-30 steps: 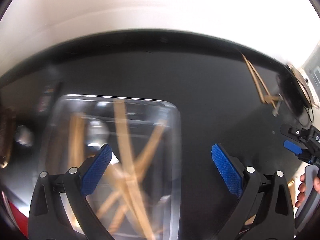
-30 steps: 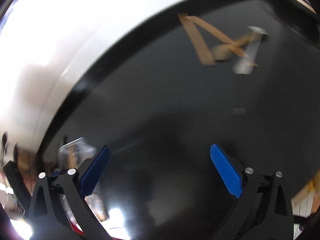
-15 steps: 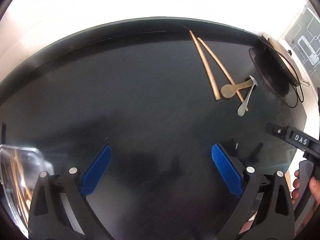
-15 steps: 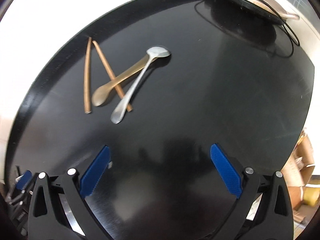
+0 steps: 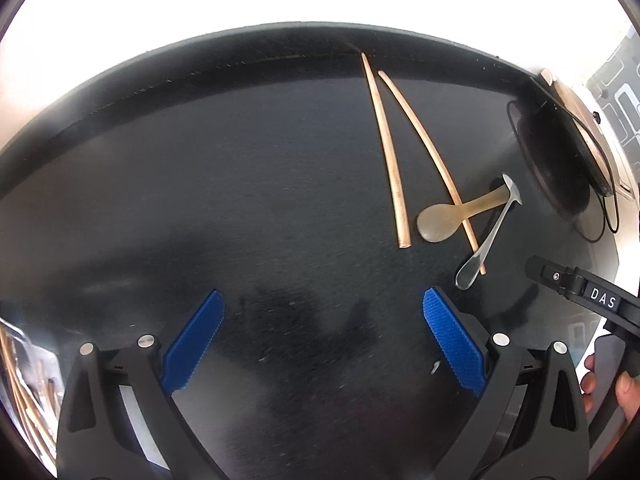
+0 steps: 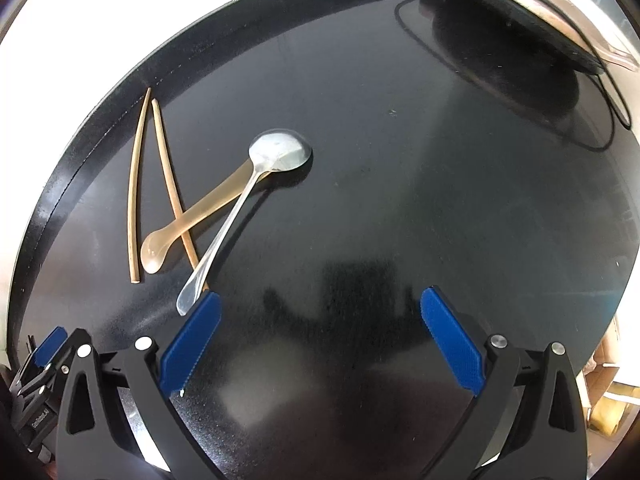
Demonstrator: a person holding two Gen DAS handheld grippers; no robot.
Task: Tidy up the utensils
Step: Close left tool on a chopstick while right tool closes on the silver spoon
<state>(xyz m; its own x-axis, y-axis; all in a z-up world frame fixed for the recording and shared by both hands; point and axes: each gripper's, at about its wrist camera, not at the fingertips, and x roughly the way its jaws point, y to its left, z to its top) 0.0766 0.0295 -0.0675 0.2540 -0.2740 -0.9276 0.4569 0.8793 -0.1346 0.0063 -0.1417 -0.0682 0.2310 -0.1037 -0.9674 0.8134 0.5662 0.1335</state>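
On the black round table (image 5: pixel 200 184) lie two wooden chopsticks (image 5: pixel 390 152), a tan spoon (image 5: pixel 440 220) and a metal spoon (image 5: pixel 486 240), crossing each other. In the right wrist view the chopsticks (image 6: pixel 134 184), tan spoon (image 6: pixel 192 216) and metal spoon (image 6: pixel 240 204) lie ahead and to the left. My left gripper (image 5: pixel 320 336) is open and empty, left of the utensils. My right gripper (image 6: pixel 316 336) is open and empty, its left finger (image 6: pixel 192 336) just beside the metal spoon's handle end. A clear container with wooden utensils (image 5: pixel 20 384) shows at the far left edge.
A dark round object with a cable (image 5: pixel 560 160) sits at the table's right edge; it also shows in the right wrist view (image 6: pixel 520 40). The right gripper's body (image 5: pixel 580 296) is at the right of the left view. Cardboard boxes (image 6: pixel 608 380) lie beyond the table edge.
Both grippers swung away from the clear container toward the loose utensils. The utensils now sit closer and lower in both views. Both stay open.
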